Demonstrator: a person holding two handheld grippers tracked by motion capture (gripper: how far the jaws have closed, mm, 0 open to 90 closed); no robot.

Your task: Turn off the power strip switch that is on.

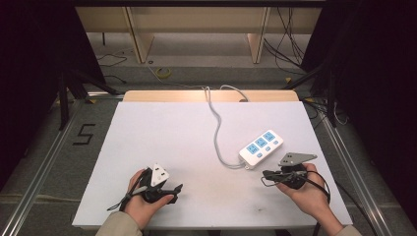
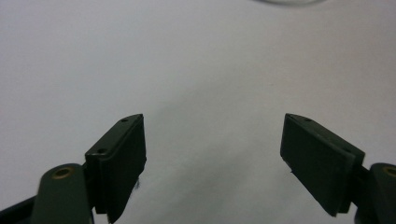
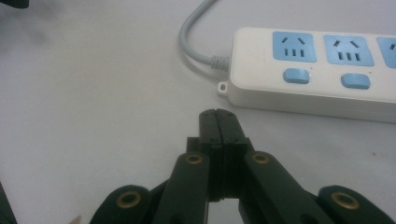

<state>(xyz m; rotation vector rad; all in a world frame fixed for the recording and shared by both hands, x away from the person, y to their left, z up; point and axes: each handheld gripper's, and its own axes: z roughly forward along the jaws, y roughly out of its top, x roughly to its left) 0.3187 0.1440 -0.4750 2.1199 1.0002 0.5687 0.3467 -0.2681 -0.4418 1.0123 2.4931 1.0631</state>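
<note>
Jaws: left gripper [image 1: 169,189] spread wide, right gripper [image 1: 266,174] closed empty; power strip [image 1: 261,144] lies diagonal, far-right to near-left.

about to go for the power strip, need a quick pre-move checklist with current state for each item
1. Power strip flat on the table, sockets up: ok.
2. Right gripper near the strip's cord end, jaws pressed together on nothing: not ok for grasping, open first; fine for pressing a switch.
3. Left gripper jaws wide apart, nothing between them: ok.
4. Grey cord runs off the far table edge, away from both hands: ok.
5. Nothing plugged into the three blue sockets: ok.
6. Switch positions, strip powered or not: cannot tell.
</note>
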